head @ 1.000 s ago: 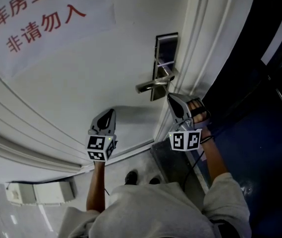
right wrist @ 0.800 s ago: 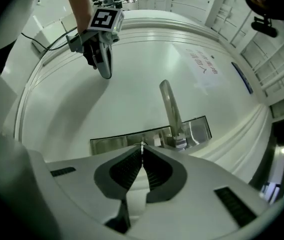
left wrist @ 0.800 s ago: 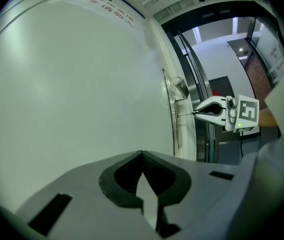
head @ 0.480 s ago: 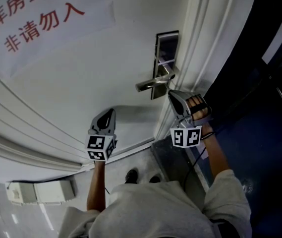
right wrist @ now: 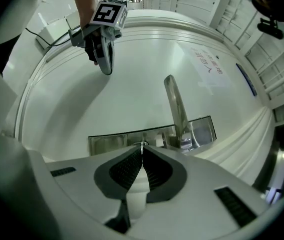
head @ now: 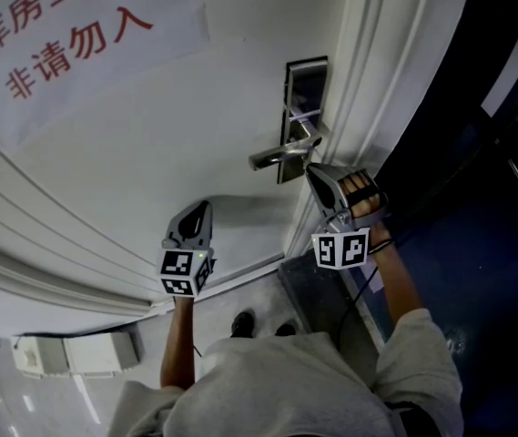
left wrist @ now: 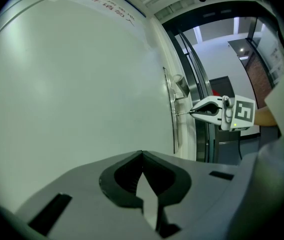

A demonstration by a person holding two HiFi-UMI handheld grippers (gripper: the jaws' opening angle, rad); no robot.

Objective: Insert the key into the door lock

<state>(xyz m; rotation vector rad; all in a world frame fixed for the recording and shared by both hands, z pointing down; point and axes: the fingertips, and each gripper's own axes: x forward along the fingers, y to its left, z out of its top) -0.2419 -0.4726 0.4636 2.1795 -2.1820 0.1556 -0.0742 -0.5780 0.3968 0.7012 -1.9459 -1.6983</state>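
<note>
White door (left wrist: 82,84) faces the left gripper's (left wrist: 142,156) closed, empty jaws; right gripper's (right wrist: 142,146) jaws clamp the key (left wrist: 181,113) at the steel lock plate (right wrist: 112,143). Paper sign (head: 86,44), red: "非请勿入".

Light short-sleeved top (head: 313,390) — grey left gripper (head: 203,208) and right gripper (head: 315,177) bear black-and-white marker cubes (head: 186,272).

We record:
- Door (head: 149,126): smooth white painted surface with a soft sheen.
- Paper notice (head: 86,44): matt white.
- Lock plate (head: 302,89): polished, mirror-bright metal.
- Lever handle (head: 277,157): silvery metal, satin finish.
- Key (right wrist: 142,144): thin bright metal.
- Left gripper (head: 206,204) and right gripper (head: 313,173): matt grey plastic shells.
- Pads (right wrist: 129,169): black, finely ribbed.
- Shirt (head: 286,390): grey cloth.
</note>
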